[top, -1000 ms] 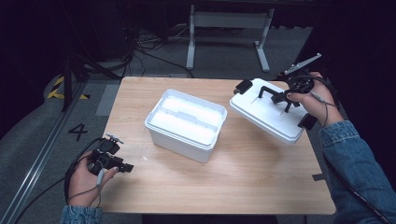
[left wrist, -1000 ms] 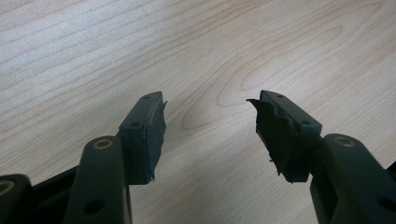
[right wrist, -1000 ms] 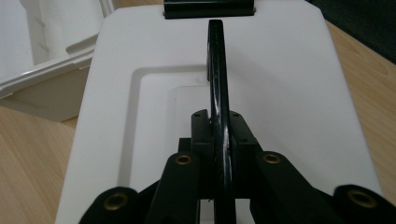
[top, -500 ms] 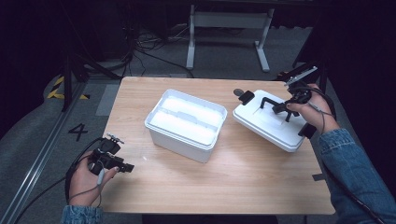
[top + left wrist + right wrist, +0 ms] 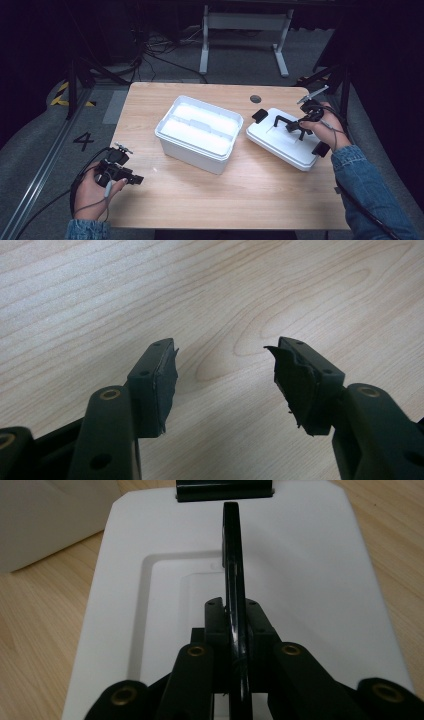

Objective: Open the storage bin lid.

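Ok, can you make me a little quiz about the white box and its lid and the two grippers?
1. True or false: the lid sits on top of the box.
2. What does the right gripper pinch? A) lid's black handle B) cable C) box rim
3. Fill in: the left gripper is ____ above bare table.

Key: 1 false, it lies beside the box. 2 A. 3 open.

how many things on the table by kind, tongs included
box: 1
lid: 1
tongs, left and right: 2
total: 4
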A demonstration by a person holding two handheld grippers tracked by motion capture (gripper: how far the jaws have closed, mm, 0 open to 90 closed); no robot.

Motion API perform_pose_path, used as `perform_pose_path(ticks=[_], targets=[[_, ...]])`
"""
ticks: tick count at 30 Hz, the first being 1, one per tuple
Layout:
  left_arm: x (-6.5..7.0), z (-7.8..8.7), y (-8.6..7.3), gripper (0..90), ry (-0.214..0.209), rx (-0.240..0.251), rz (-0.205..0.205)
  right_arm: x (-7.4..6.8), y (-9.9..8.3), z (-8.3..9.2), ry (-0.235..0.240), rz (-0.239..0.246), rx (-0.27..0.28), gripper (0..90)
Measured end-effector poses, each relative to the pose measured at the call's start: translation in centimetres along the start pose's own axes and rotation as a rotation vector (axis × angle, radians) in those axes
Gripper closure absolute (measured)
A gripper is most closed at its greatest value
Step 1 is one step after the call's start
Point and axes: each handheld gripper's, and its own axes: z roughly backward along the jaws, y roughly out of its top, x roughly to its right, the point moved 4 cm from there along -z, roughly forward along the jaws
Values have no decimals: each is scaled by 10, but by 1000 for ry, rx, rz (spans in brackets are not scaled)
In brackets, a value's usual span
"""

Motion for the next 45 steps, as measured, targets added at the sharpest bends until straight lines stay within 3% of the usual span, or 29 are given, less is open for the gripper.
perform_pose_path(ticks=[13,24,29,38,42,45], targets=[[1,-2,2,430,-1,2,-2,4,-14,-30,30,-22,4,838],[1,-4,4,430,-2,-9,-10,8,-28,-44,61,-54,-10,835],[1,-4,4,430,-2,-7,-7,12,-30,-44,79,-89,11,826],[1,-5,7,429,1,-9,-20,18,-31,-42,54,-117,33,662],[2,-5,10,429,-3,-6,-22,21,-31,-36,38,-129,75,552],[3,-7,14,429,-10,-11,-30,18,-30,-31,45,-126,97,525]])
